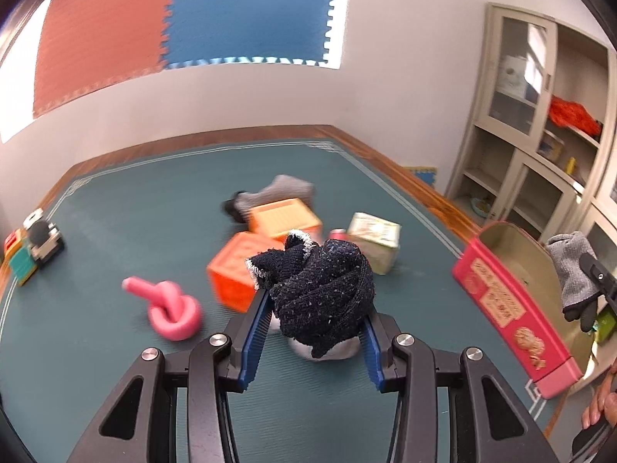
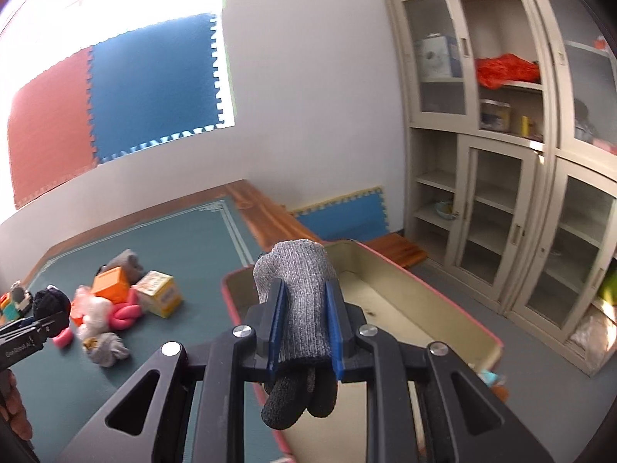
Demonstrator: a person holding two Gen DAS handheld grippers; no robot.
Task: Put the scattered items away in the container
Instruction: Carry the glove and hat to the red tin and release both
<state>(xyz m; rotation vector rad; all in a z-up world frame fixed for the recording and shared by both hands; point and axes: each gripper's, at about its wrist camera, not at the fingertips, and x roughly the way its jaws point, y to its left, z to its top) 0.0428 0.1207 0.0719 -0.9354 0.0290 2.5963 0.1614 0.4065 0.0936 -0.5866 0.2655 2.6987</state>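
My left gripper (image 1: 314,301) is shut on a dark navy knit sock (image 1: 324,289), bunched between its blue pads, raised above the green mat. My right gripper (image 2: 304,289) is shut on a grey glove with black fingertips (image 2: 304,308), held over the near end of the pink box (image 2: 385,308), which lies open with a beige inside. In the left wrist view the pink box (image 1: 513,308) sits at the right, with the grey glove (image 1: 574,274) hanging above it. The left gripper with the sock (image 2: 50,301) shows at the left edge of the right wrist view.
On the green mat (image 1: 135,212) lie two orange blocks (image 1: 239,274), a pink knotted toy (image 1: 169,308), a yellow-green carton (image 1: 374,239), a grey sock (image 1: 277,189) and a toy car (image 1: 42,239). Beige glass-door cabinets (image 2: 501,154) stand to the right. A person's hand (image 1: 601,405) shows at bottom right.
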